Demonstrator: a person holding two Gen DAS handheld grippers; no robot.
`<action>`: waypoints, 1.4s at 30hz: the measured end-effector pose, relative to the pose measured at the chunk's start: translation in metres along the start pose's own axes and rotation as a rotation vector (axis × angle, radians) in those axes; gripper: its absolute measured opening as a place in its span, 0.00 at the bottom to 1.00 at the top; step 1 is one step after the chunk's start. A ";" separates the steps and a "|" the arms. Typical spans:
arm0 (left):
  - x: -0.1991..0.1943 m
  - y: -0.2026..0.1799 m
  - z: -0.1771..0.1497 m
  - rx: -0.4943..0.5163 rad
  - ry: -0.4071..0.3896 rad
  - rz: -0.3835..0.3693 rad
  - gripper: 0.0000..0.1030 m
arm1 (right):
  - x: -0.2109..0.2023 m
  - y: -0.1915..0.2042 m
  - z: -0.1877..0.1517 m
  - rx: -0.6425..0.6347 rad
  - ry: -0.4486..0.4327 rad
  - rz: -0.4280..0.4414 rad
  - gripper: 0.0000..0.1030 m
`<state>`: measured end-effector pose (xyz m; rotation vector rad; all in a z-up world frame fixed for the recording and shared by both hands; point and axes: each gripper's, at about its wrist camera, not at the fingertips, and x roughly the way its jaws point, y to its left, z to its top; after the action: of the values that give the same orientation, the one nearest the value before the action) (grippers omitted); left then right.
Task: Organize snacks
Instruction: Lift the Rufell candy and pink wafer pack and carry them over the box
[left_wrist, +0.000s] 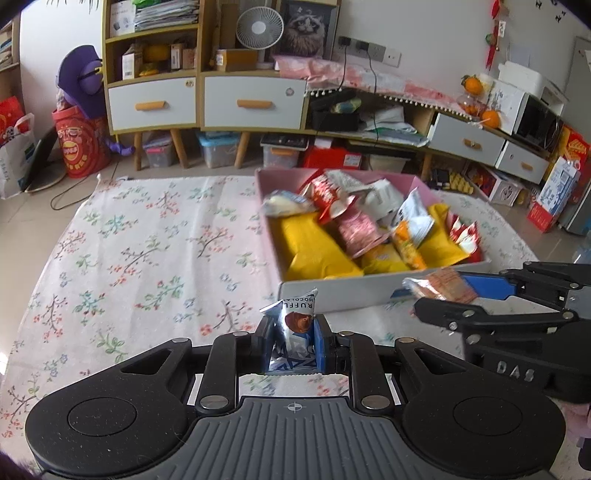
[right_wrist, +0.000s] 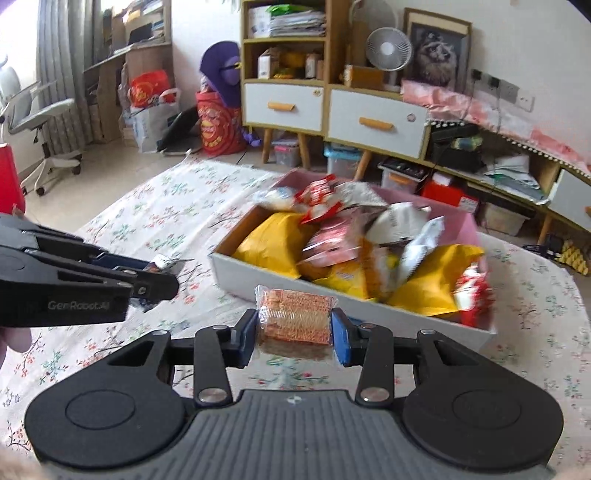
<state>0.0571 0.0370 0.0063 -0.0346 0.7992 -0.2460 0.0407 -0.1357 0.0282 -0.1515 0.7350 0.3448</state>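
My left gripper (left_wrist: 291, 341) is shut on a silver-and-blue chocolate snack packet (left_wrist: 293, 332), held upright above the floral cloth. My right gripper (right_wrist: 293, 332) is shut on an orange cracker packet (right_wrist: 295, 317), pinched between its blue pads. A white box with a pink inside (left_wrist: 354, 293) stands just beyond both grippers, packed with several snack bags: yellow, red-and-white and silver ones. In the left wrist view the right gripper (left_wrist: 439, 293) hangs at the box's near wall with its cracker packet (left_wrist: 443, 286). In the right wrist view the left gripper (right_wrist: 162, 275) sits left of the box (right_wrist: 332, 306).
The floral cloth (left_wrist: 147, 251) spreads wide to the left of the box. Behind it stand yellow-framed cabinets with white drawers (left_wrist: 207, 99), plastic bins under them, a red bucket (left_wrist: 79, 147) and bags at the far left. An office chair (right_wrist: 40, 118) stands at the far left in the right wrist view.
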 end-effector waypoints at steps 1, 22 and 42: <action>0.000 -0.002 0.001 -0.003 -0.004 -0.003 0.19 | -0.002 -0.006 0.000 0.014 -0.006 -0.005 0.37; 0.046 -0.049 0.031 -0.054 -0.059 -0.067 0.19 | 0.000 -0.094 -0.003 0.300 -0.084 -0.057 0.37; 0.091 -0.043 0.035 -0.107 -0.063 -0.088 0.19 | 0.037 -0.095 0.011 0.407 -0.079 0.046 0.37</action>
<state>0.1341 -0.0284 -0.0281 -0.1778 0.7481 -0.2838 0.1074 -0.2121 0.0125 0.2628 0.7172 0.2377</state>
